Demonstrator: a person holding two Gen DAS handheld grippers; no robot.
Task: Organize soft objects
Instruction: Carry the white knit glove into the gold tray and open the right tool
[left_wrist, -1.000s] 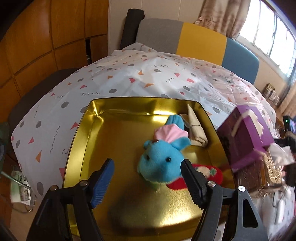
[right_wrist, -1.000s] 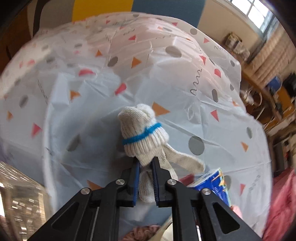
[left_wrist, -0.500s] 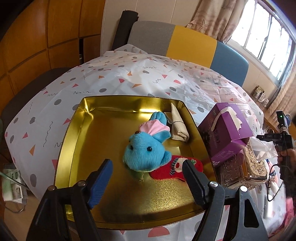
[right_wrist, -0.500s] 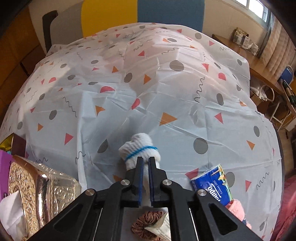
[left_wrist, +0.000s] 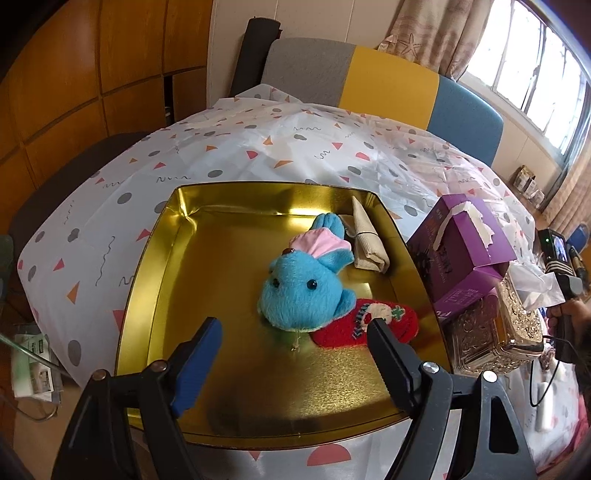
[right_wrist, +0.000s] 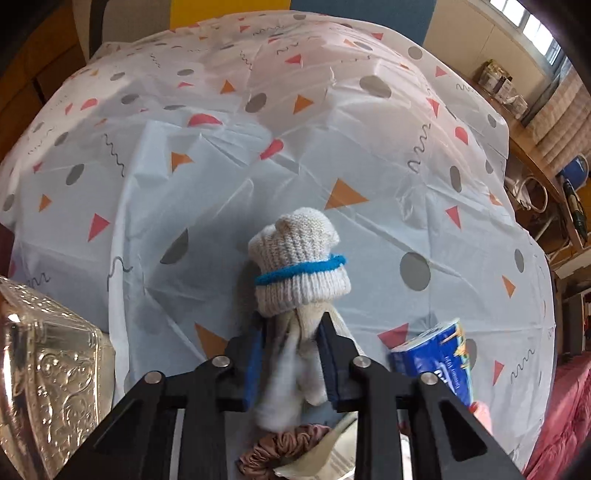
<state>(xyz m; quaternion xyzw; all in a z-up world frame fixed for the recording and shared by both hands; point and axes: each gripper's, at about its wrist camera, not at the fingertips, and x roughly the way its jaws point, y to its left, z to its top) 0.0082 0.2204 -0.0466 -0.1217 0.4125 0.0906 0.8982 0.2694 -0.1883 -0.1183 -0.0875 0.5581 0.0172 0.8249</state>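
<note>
While the right gripper (right_wrist: 291, 354) pinches the white knit glove (right_wrist: 299, 266) over the tablecloth (right_wrist: 332, 147), half-closed, the left gripper (left_wrist: 291, 354) hangs wide open, empty, above the gold tray (left_wrist: 229, 295). Advice: keep the grip firm; carry the glove left, releasing low beside the blue plush (left_wrist: 299, 291).

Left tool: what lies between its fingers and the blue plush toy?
Only bare gold tray floor, seen in the left wrist view. The open left tool hovers short of the blue plush toy, touching nothing.
</note>
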